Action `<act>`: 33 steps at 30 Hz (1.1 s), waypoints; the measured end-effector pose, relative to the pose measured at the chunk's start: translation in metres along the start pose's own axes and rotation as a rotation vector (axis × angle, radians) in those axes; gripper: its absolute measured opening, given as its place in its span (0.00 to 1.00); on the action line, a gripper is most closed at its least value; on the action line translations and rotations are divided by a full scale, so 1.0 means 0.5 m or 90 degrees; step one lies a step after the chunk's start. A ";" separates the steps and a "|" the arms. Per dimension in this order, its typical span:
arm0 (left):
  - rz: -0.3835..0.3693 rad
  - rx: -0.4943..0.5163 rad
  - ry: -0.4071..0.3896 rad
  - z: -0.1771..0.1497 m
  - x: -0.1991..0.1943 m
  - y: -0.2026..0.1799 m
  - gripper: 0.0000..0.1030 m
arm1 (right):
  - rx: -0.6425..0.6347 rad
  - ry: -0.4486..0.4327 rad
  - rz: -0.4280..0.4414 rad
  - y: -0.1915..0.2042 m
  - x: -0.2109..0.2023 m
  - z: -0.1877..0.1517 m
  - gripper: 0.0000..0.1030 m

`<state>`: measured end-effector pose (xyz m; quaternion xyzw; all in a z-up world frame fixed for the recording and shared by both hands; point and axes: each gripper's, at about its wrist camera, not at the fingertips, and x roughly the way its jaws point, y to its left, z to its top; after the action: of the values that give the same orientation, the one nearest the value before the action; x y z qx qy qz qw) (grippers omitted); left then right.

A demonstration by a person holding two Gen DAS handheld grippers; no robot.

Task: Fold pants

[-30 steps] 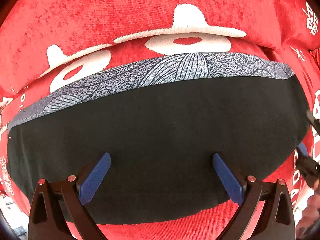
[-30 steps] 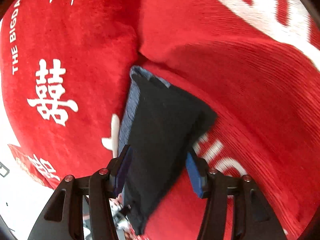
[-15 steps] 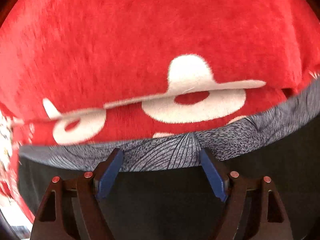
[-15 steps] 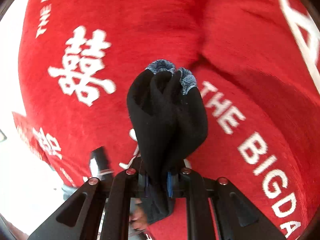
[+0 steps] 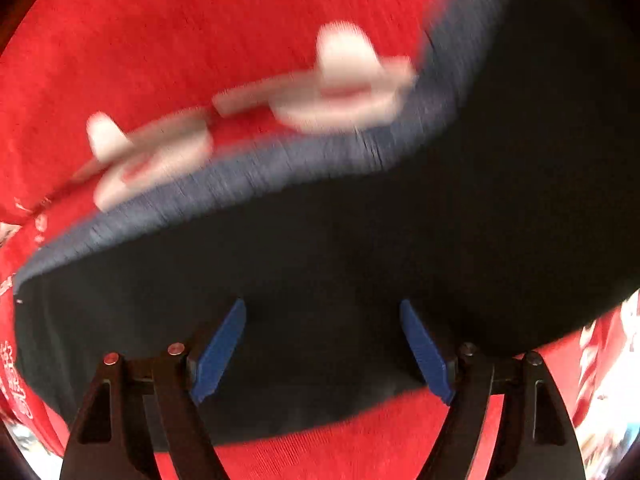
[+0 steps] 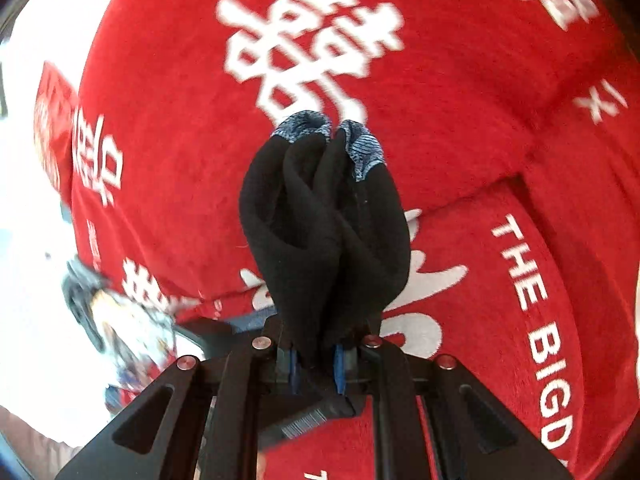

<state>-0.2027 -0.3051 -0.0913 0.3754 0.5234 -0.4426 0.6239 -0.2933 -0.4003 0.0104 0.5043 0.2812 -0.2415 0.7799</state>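
Note:
The black pants (image 5: 360, 240) with a grey patterned waistband (image 5: 280, 168) lie on a red plush cover (image 5: 200, 40). My left gripper (image 5: 322, 306) points straight down over the black cloth near its front edge. It is open, its blue pads wide apart. At the right of this blurred view the pants rise off the cover. In the right wrist view my right gripper (image 6: 316, 360) is shut on a bunched end of the pants (image 6: 320, 220). That end hangs in folds above the cover, and the waistband (image 6: 360, 148) shows at its far tip.
The red cover (image 6: 460, 100) bears large white characters and lettering, with a deep crease between two padded parts (image 6: 520, 176). Its left edge drops to a bright white floor (image 6: 32, 240). A blurred dark shape (image 6: 84, 300) sits at that edge.
My right gripper has shut on the end of the pants, rolled and lifted it clear of the cover. My left gripper's pads have come closer together, and the right part of the pants has risen.

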 end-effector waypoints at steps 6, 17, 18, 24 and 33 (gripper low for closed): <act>-0.009 -0.090 -0.016 -0.055 -0.062 0.133 0.78 | -0.129 0.043 -0.059 0.132 0.059 -0.029 0.14; 0.093 -0.243 0.006 -0.166 -0.115 0.520 0.78 | -0.364 0.210 -0.238 0.302 0.396 -0.267 0.22; 0.092 -0.250 0.010 -0.169 -0.107 0.518 0.78 | -0.395 0.222 -0.273 0.311 0.420 -0.294 0.25; 0.040 -0.271 0.008 -0.154 -0.092 0.543 0.78 | -0.527 0.212 -0.289 0.402 0.385 -0.360 0.54; -0.243 -0.195 0.001 -0.061 -0.096 0.442 0.78 | 0.165 0.219 -0.016 0.140 0.267 -0.254 0.55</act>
<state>-0.0063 -0.1971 -0.0479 0.1709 0.6466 -0.4675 0.5781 -0.1751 -0.2695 -0.0776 0.6305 0.3831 -0.1961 0.6460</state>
